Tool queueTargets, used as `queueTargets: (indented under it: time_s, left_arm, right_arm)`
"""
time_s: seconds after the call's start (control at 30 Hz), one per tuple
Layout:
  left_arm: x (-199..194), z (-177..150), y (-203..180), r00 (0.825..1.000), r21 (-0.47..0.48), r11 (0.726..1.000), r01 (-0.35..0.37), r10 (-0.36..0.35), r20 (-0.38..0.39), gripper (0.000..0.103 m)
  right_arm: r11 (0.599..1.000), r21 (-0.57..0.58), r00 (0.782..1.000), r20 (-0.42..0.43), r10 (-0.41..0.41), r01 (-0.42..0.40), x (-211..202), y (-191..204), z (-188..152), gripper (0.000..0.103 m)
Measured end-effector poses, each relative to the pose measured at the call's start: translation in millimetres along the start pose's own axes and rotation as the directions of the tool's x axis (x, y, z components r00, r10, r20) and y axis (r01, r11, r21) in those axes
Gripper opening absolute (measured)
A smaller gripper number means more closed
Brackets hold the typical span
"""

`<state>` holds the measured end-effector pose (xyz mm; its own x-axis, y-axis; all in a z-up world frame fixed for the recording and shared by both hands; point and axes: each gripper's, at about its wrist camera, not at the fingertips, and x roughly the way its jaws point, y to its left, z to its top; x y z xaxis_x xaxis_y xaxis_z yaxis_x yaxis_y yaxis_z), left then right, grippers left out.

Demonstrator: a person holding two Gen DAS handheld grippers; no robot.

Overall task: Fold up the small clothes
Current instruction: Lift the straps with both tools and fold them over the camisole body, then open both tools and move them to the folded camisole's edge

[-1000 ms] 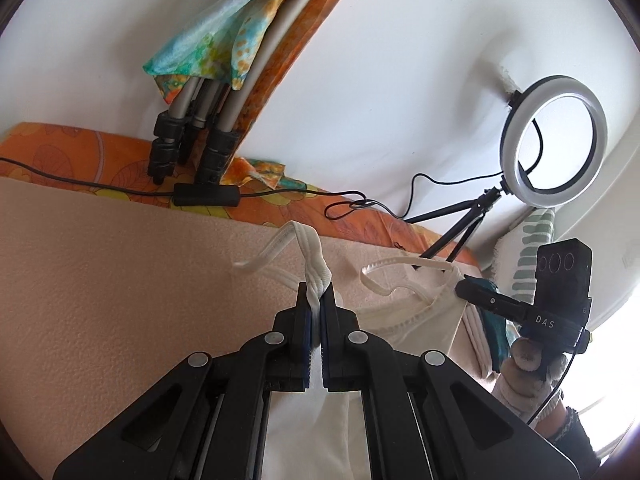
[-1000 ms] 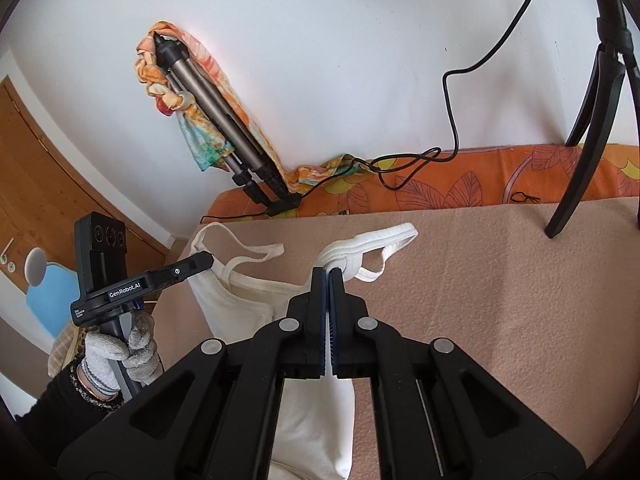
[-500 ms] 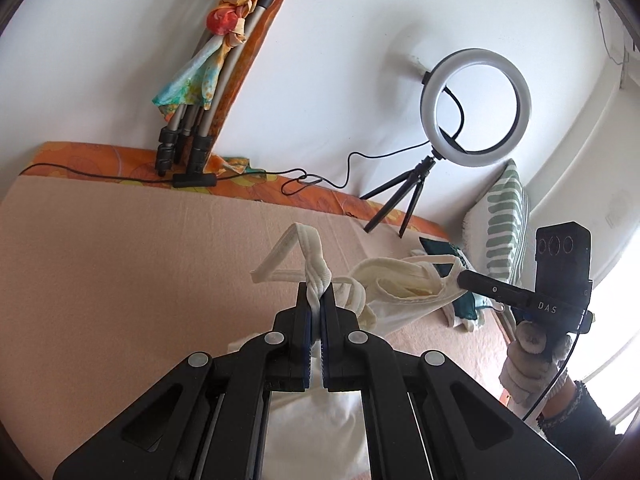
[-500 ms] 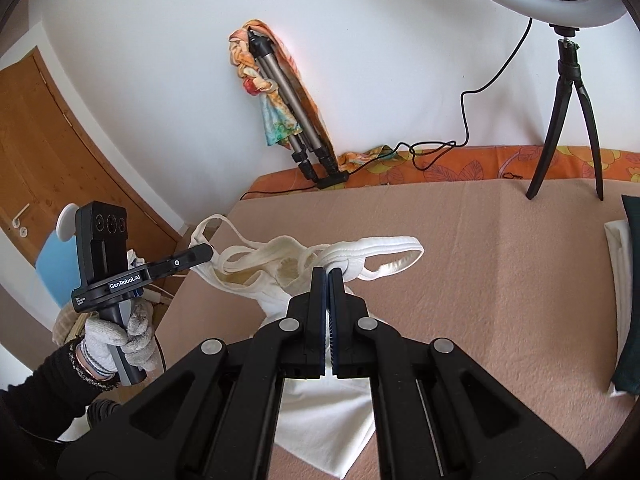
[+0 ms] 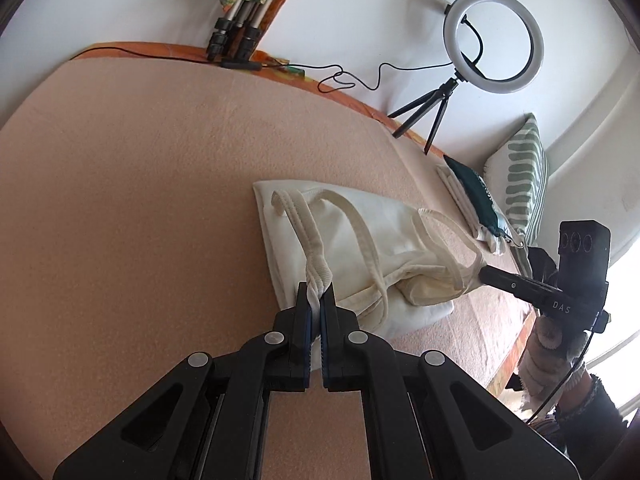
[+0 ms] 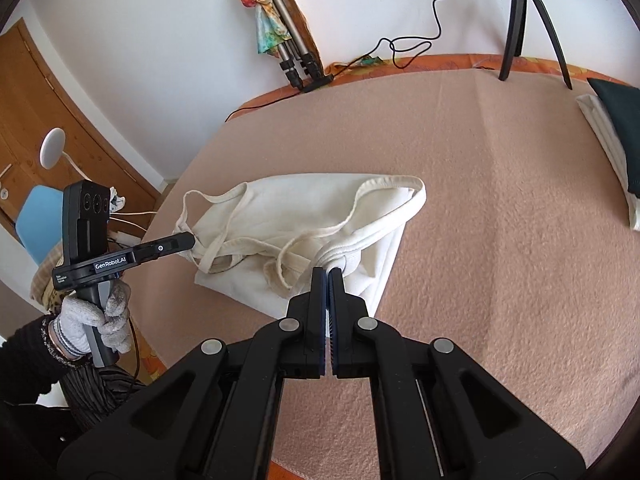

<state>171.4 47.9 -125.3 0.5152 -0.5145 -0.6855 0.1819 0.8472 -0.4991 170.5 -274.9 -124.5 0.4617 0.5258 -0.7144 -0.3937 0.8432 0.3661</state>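
Observation:
A cream tank top (image 5: 352,240) lies folded over itself on the pink blanket (image 5: 140,200); it also shows in the right wrist view (image 6: 288,216). My left gripper (image 5: 316,296) is shut on one ribbed shoulder strap (image 5: 308,248) at the garment's near edge. My right gripper (image 6: 328,276) is shut on the other shoulder strap (image 6: 384,224). Each gripper appears in the other's view, the right gripper (image 5: 486,272) at the garment's right end and the left gripper (image 6: 188,240) at its left end. Both straps sit low over the cloth.
A stack of folded clothes (image 5: 476,204) with a dark green one on top lies at the right, beside a striped pillow (image 5: 520,176). A ring light on a small tripod (image 5: 492,40) and a folded tripod (image 6: 288,48) stand at the far edge, with cables.
Both grippers have come down and forward with the straps. The tank top, which hung in the air, now lies doubled over on the blanket.

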Motion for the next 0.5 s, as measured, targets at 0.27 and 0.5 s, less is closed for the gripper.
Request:
queueTargets:
  time_s: [0.27,0.5]
  left_arm:
    - [-4.6,-15.3,-4.2,1.000,0.038,0.999,-0.018,0.019,-0.025,0.003]
    - [-20.7,-35.7,-1.6,0.990,0.062,0.997,-0.052,0.059,-0.127,0.014]
  right_arm:
    - [0.996,-0.009,0.993,-0.074,-0.090,0.090,6.6,-2.4,-14.7,0.002]
    - [0.980,0.000,0.976,-0.092,-0.197,0.197,-14.8,-7.8,-27.5,0.003]
